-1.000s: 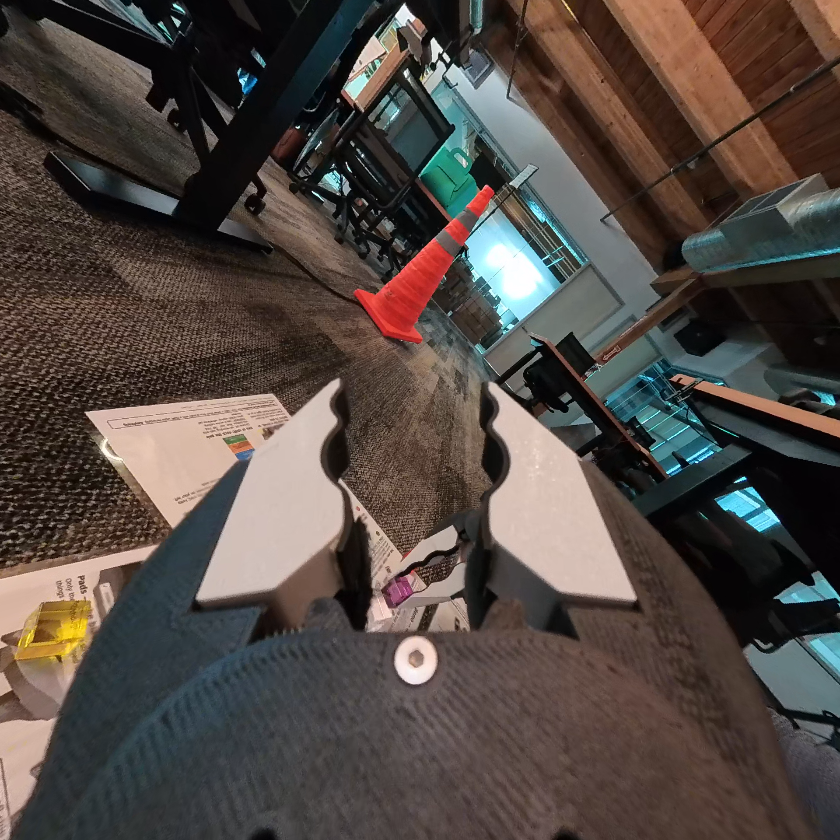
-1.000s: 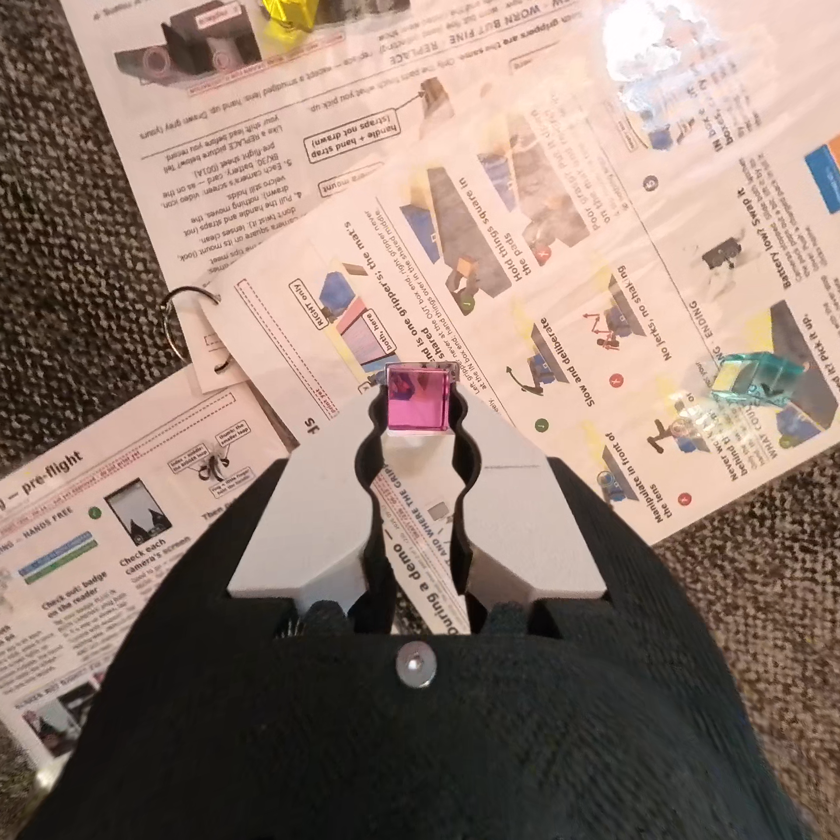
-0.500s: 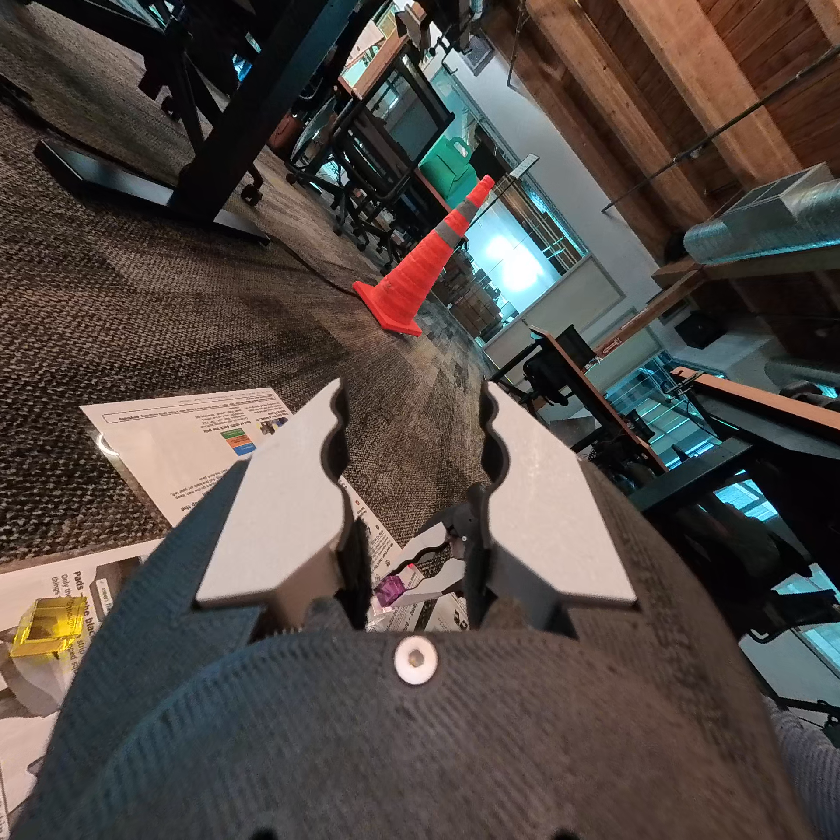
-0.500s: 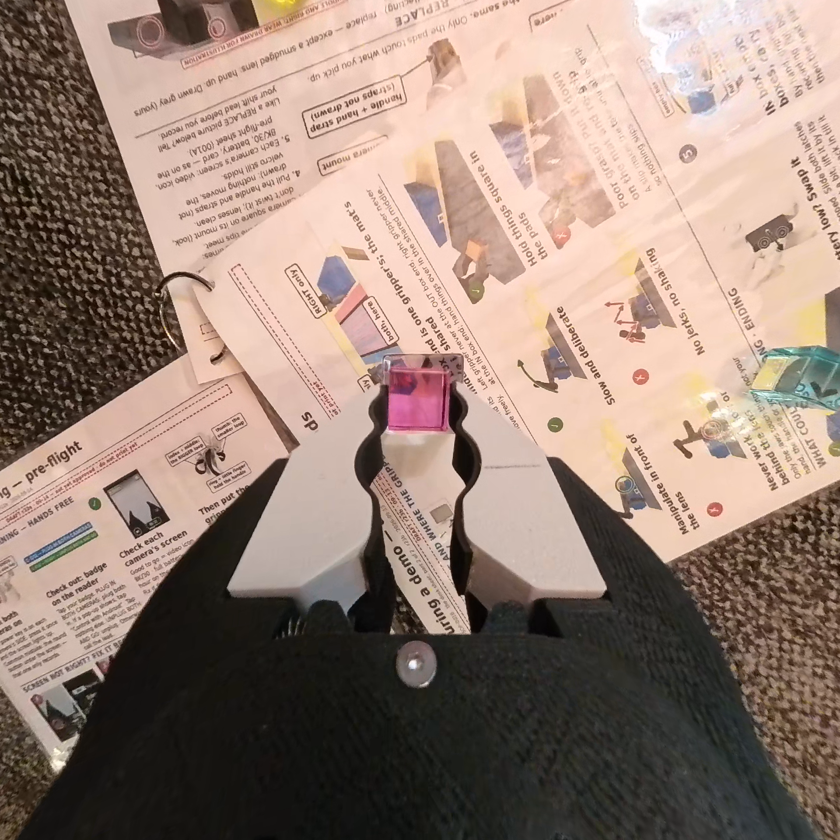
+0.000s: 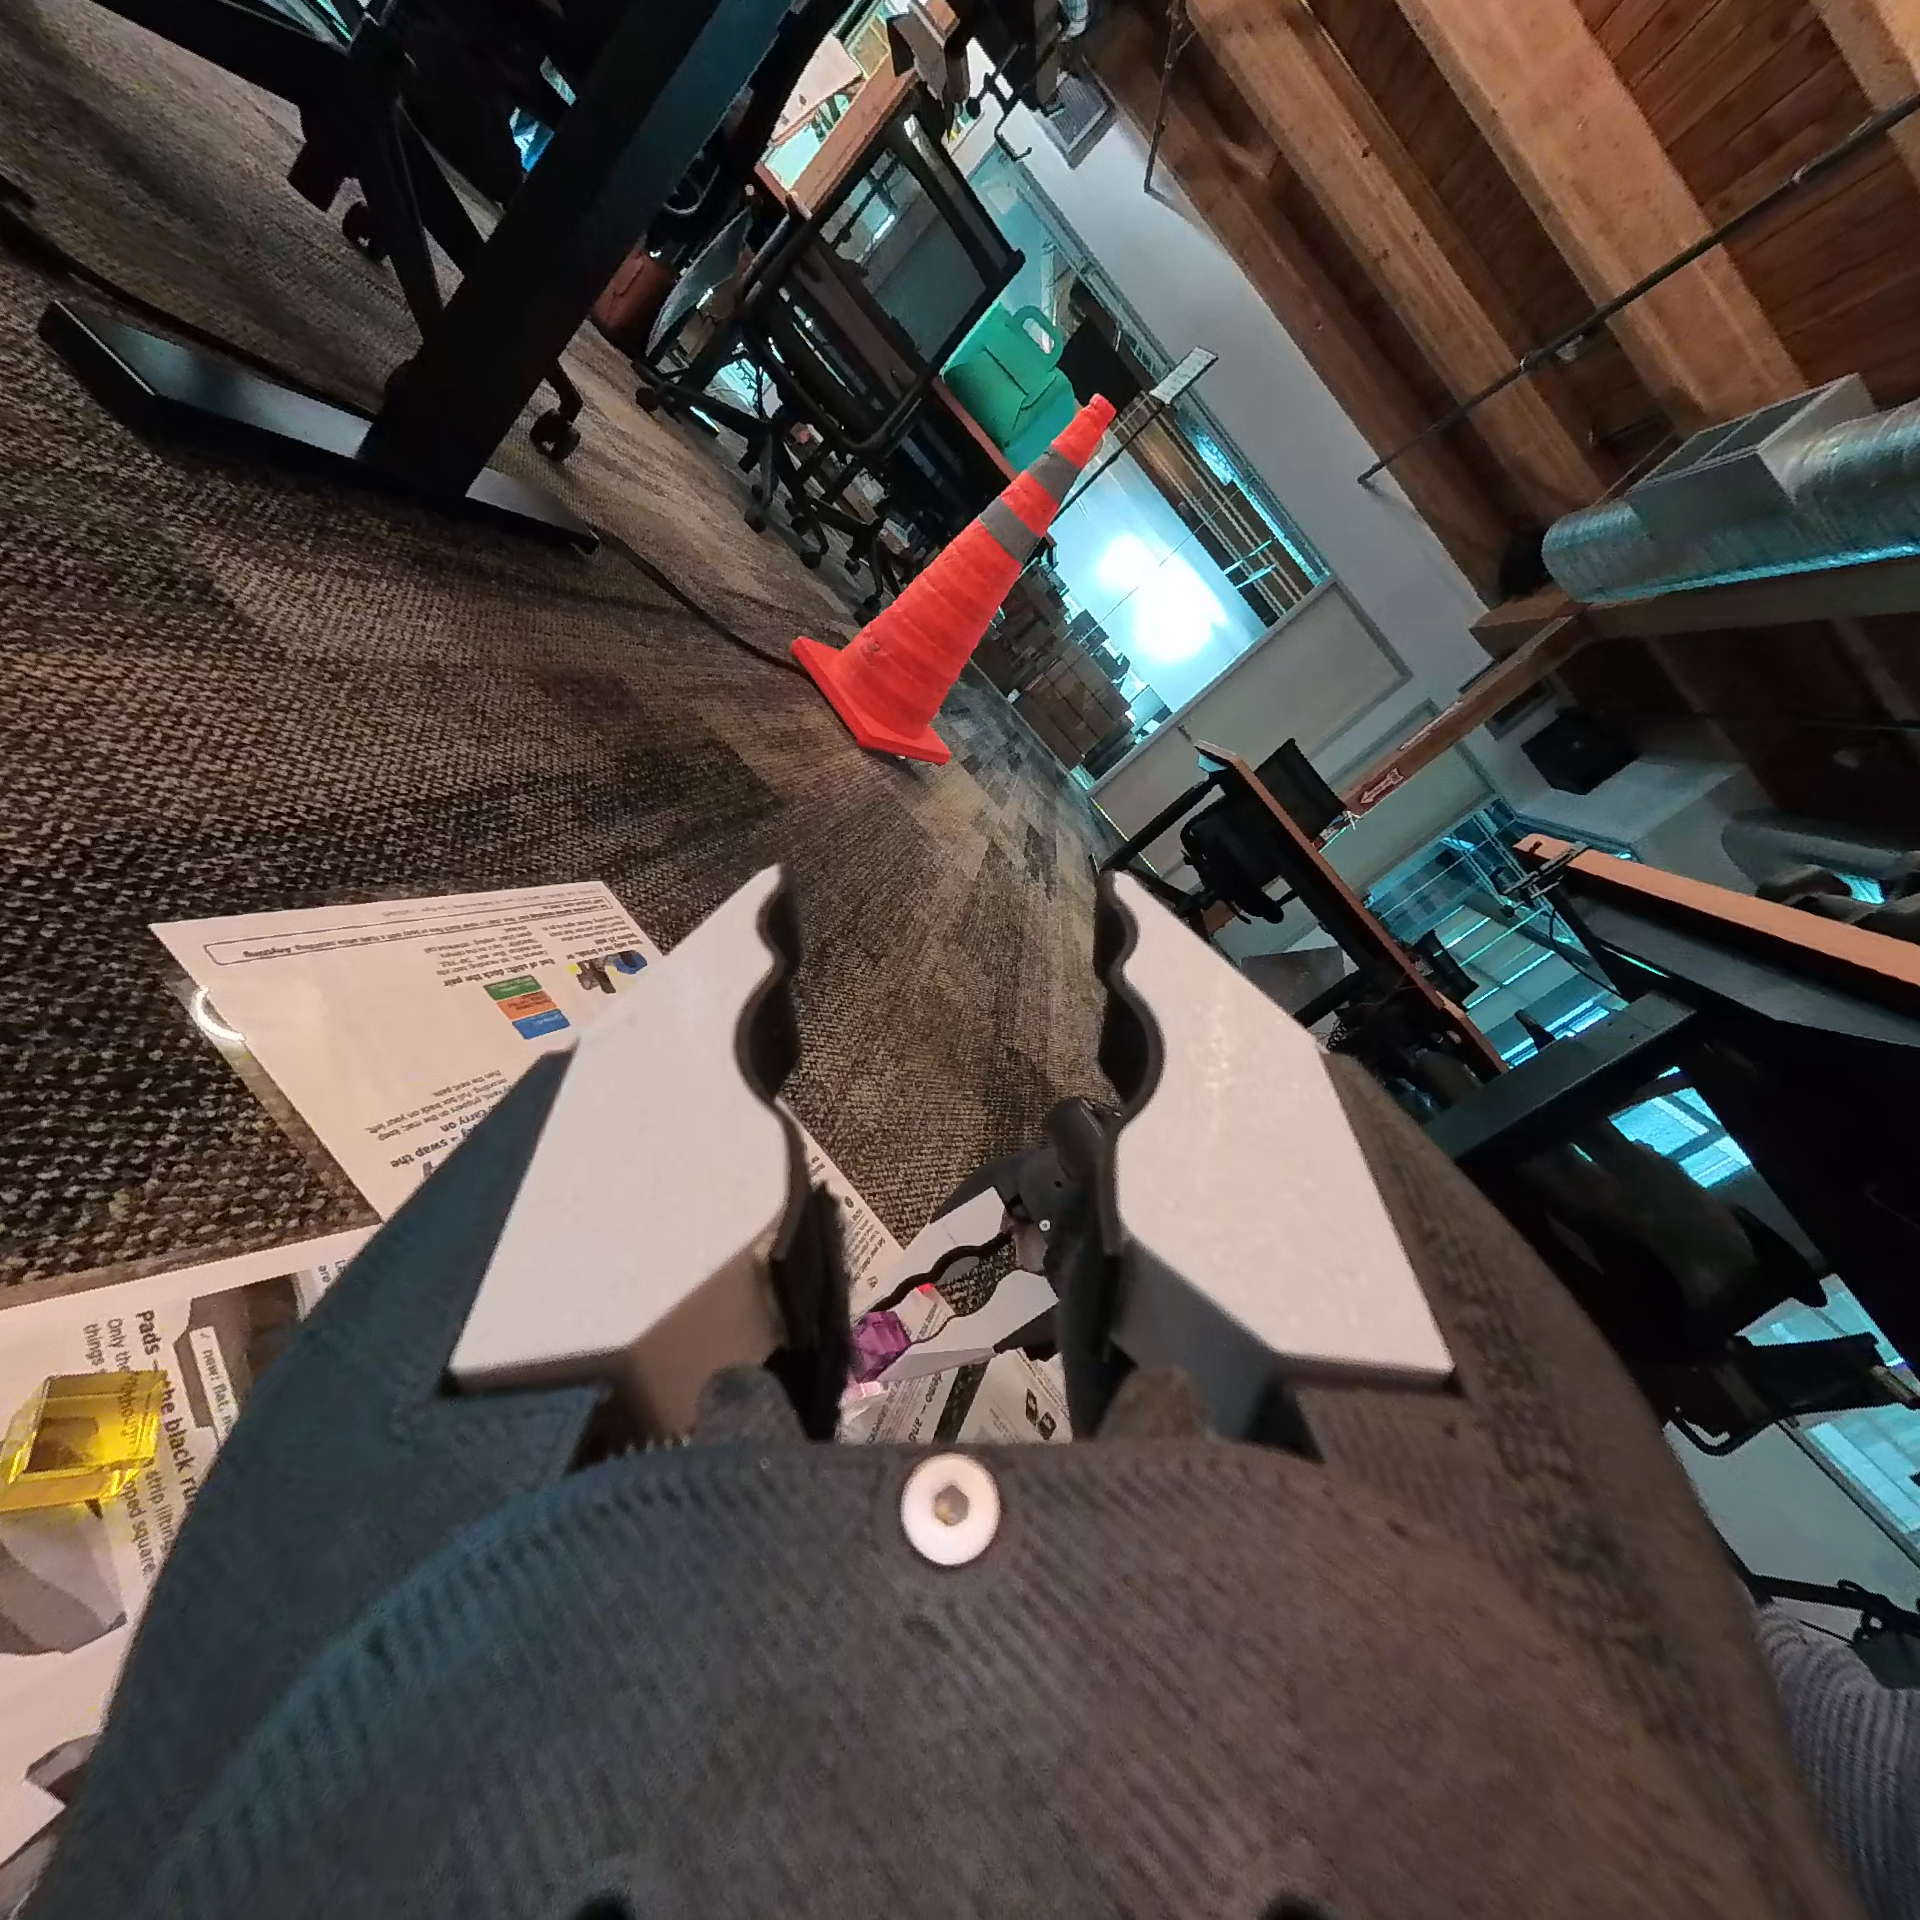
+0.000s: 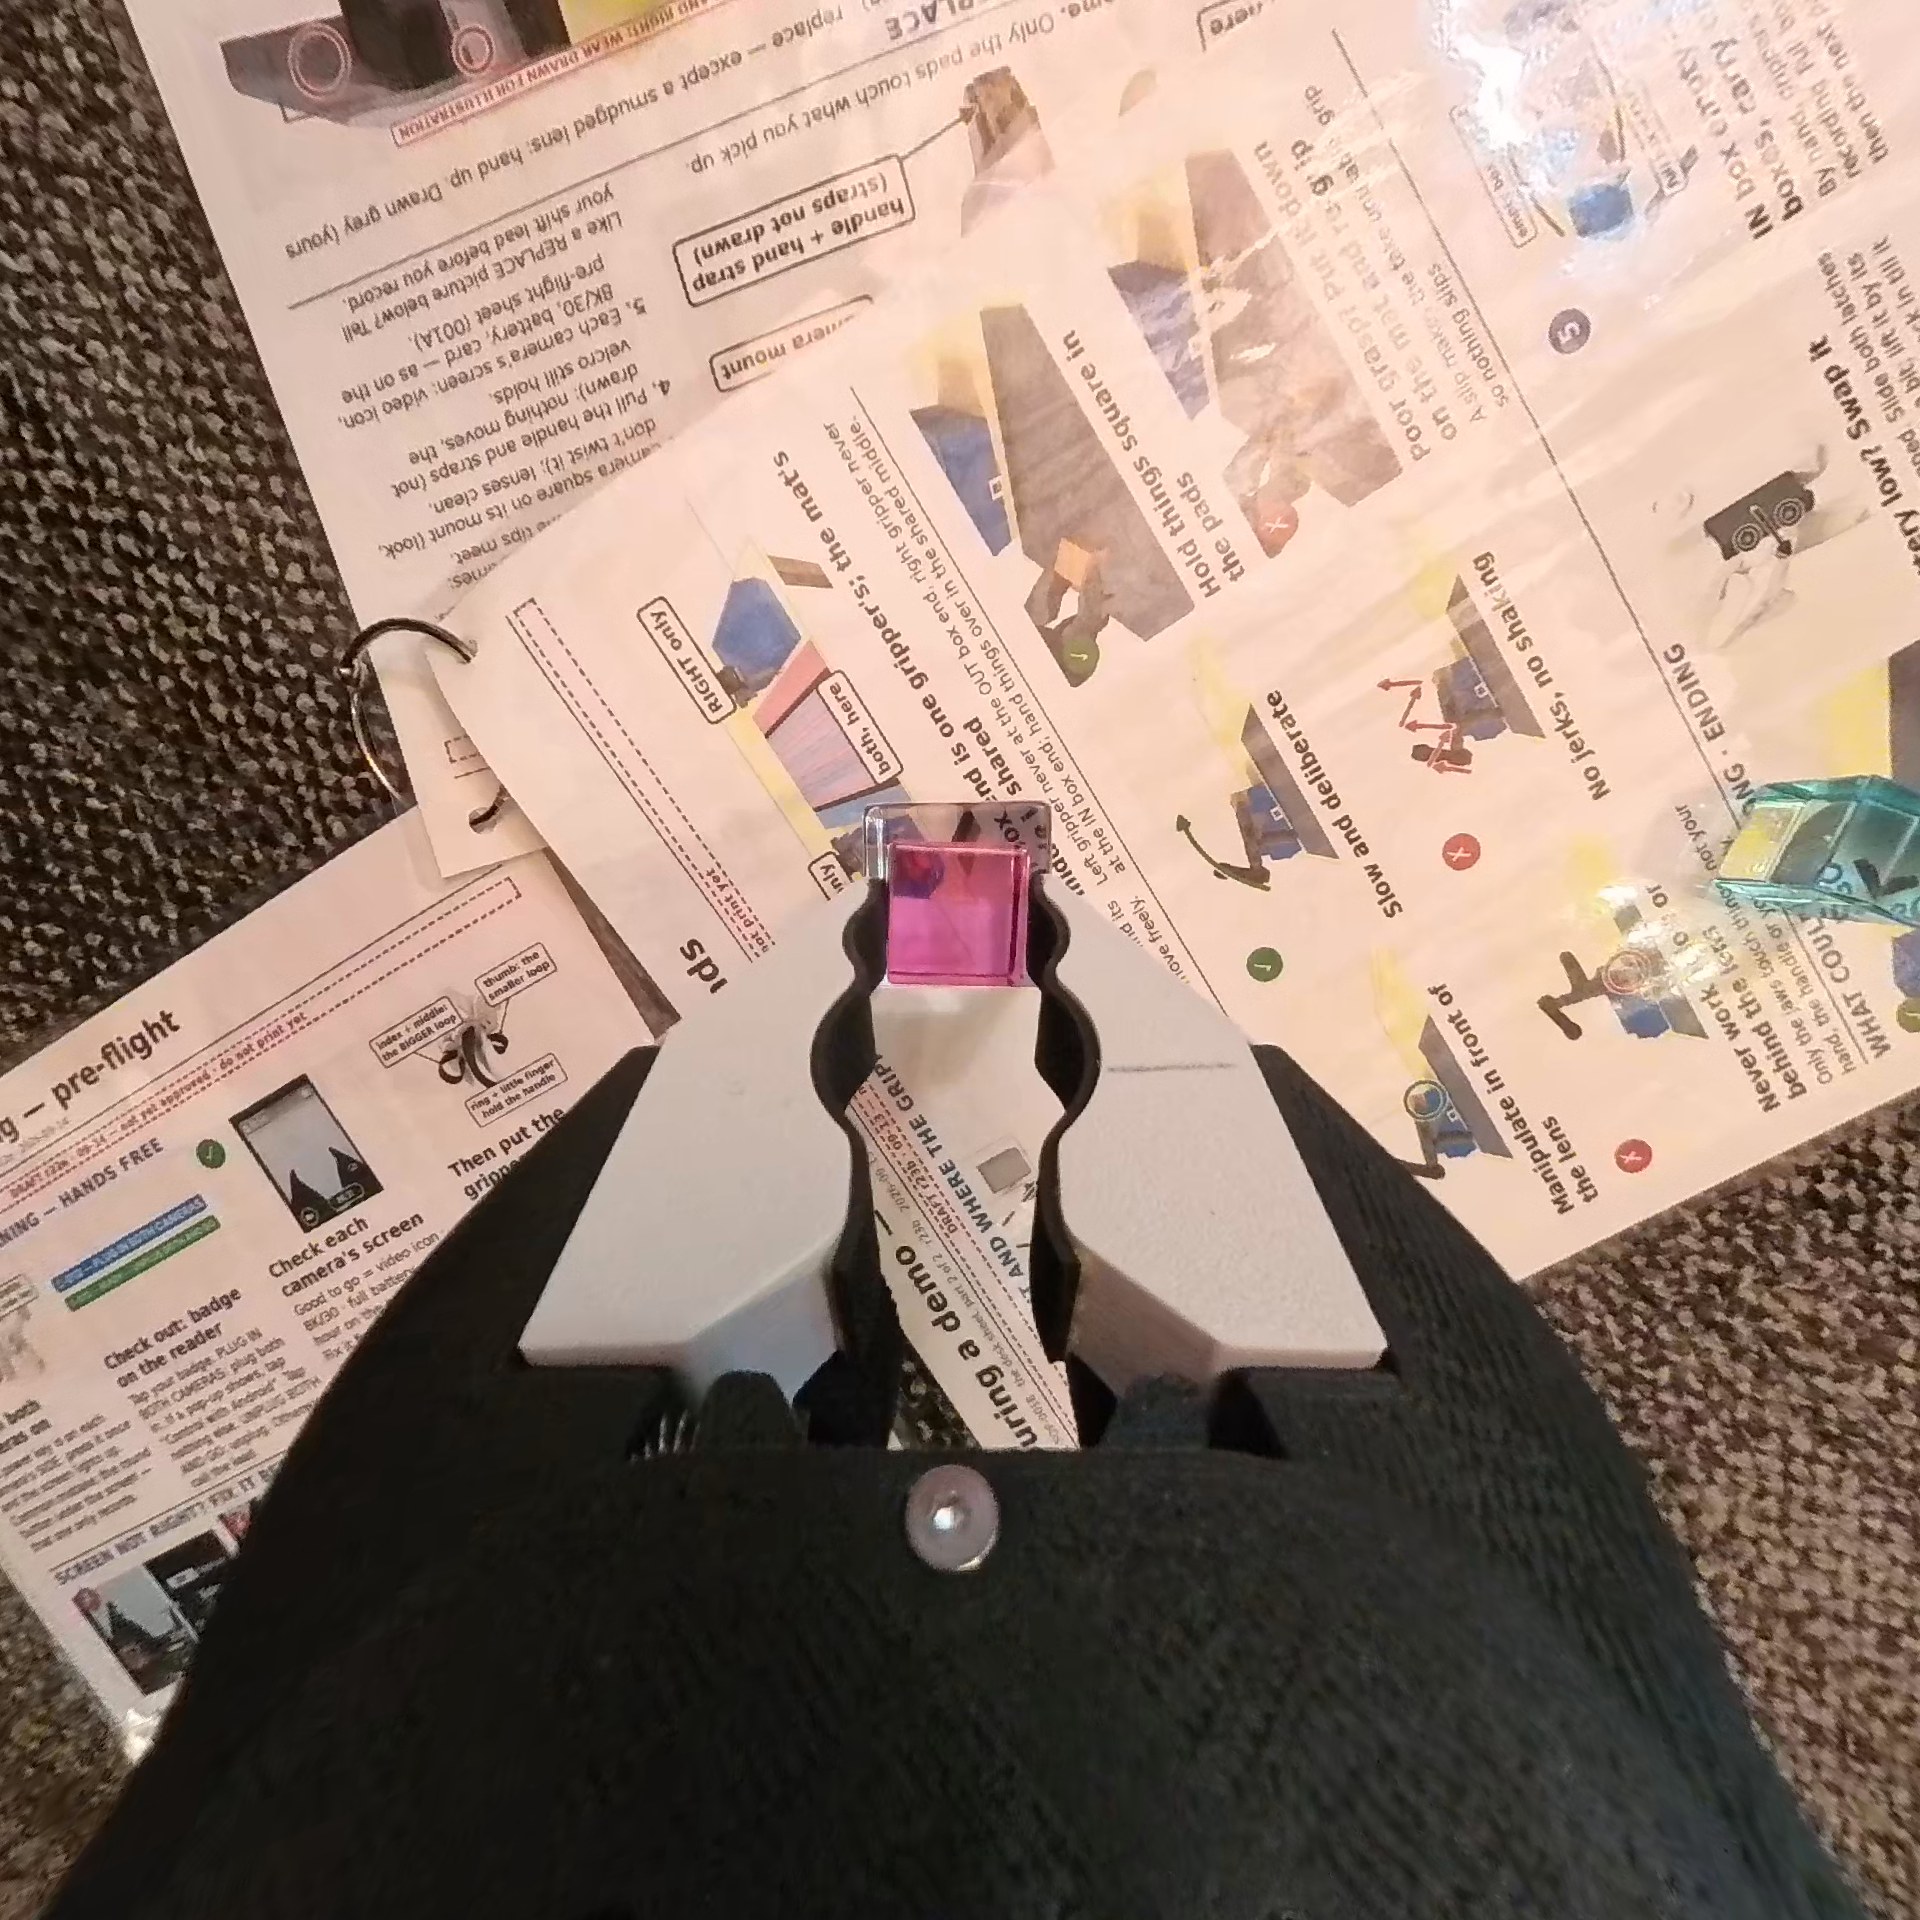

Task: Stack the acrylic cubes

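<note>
The right tongs (image 6: pixel 958 914) are clamped on a small pink see-through cube (image 6: pixel 956 914), their black pads pressed to its two sides at the very tips, at the centre of the right wrist view above the printed sheets. The left tongs (image 5: pixel 940 935) stand wide apart with nothing between them, aimed low along the carpet in the middle of the left wrist view. The plain risk, as I judge it, lies in that tip-only hold: the cube is smooth and glossy (a clear layer juts past the tips), so a tilt or a slackened squeeze could let it slide out forward and drop. Just under it the laminated sheets (image 6: pixel 1247 582) overlap and look slick, joined by a metal ring (image 6: pixel 395 696) at centre left, so a dropped cube might skid or bounce onto the carpet (image 6: pixel 156 468). Farther off at the right edge a teal see-through block (image 6: pixel 1818 862) rests on the sheets, and a sideways sweep could knock it. In the left wrist view a yellow see-through block (image 5: pixel 73 1434) sits at the lower left, close enough to the left tongs to be nudged; the orange cone (image 5: pixel 935 613) stands well clear beyond.
</note>
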Tool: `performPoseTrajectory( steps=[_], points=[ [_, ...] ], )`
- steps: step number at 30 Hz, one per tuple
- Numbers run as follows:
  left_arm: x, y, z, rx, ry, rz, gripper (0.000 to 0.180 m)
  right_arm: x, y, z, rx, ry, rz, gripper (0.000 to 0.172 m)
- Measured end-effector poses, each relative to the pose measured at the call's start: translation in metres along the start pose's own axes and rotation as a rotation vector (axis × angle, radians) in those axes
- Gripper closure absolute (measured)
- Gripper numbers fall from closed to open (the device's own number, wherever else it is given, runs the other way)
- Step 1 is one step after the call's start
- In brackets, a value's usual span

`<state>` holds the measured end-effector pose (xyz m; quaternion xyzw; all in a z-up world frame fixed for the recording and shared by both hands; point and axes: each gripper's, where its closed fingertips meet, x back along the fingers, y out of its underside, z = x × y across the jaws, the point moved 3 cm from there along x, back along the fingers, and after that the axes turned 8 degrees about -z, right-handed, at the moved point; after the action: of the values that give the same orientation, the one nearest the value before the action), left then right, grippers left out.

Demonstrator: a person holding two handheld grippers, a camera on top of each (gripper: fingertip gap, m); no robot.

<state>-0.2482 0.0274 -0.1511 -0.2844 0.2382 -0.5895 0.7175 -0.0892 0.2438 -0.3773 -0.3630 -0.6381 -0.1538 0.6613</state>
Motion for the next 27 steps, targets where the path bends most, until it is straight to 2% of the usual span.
performPoseTrajectory(
  steps=[18, 27],
  points=[
    [-0.001, 0.002, 0.001, 0.007, 0.007, -0.005, 0.126, -0.001, -0.003, -0.003, 0.025, 0.005, -0.006, 0.147],
    [0.000, 0.000, 0.001, 0.010, 0.011, 0.001, 0.126, 0.007, -0.011, -0.004, 0.018, 0.048, 0.009, 0.109]
  ],
)
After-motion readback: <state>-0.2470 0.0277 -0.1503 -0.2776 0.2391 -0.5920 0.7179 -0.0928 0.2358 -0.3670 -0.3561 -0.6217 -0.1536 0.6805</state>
